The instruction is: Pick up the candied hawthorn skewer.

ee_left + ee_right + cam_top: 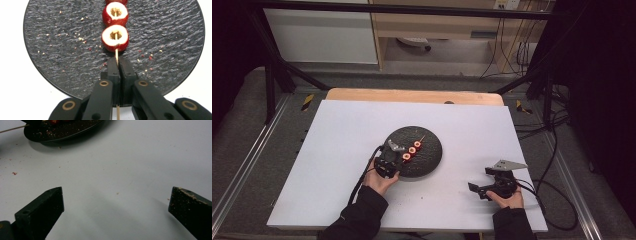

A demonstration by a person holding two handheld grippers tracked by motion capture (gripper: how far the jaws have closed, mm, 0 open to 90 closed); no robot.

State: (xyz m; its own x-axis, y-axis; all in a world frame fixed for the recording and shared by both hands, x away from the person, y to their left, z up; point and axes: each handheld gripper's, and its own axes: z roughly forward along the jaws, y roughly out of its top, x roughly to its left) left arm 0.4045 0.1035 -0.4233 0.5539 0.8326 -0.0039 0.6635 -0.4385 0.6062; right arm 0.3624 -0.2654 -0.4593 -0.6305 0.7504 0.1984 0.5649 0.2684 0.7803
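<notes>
Skewer (116,53) of red fruit pieces lies on a dark slate plate (432,137) near the middle of the white table (337,150), running from the plate's centre toward about eight o'clock in the high view. In the left gripper view the nearest fruit piece (115,38) sits at twelve o'clock from the jaws, red outside, white inside, with a hollow core that the stick passes through; a second piece (115,14) lies just beyond it. Left gripper (117,65) sits over the plate's eight o'clock rim, and its jaws are pressed together on the bare stick, just short of the nearest fruit piece; the stick's free end pokes out behind them. Crumbs (80,38) are scattered over the plate. Right gripper (116,195) is well apart, at about four o'clock from the plate, held low over the bare table with its jaws spread wide and nothing between them. Plate's edge shows at eleven o'clock in its view.
</notes>
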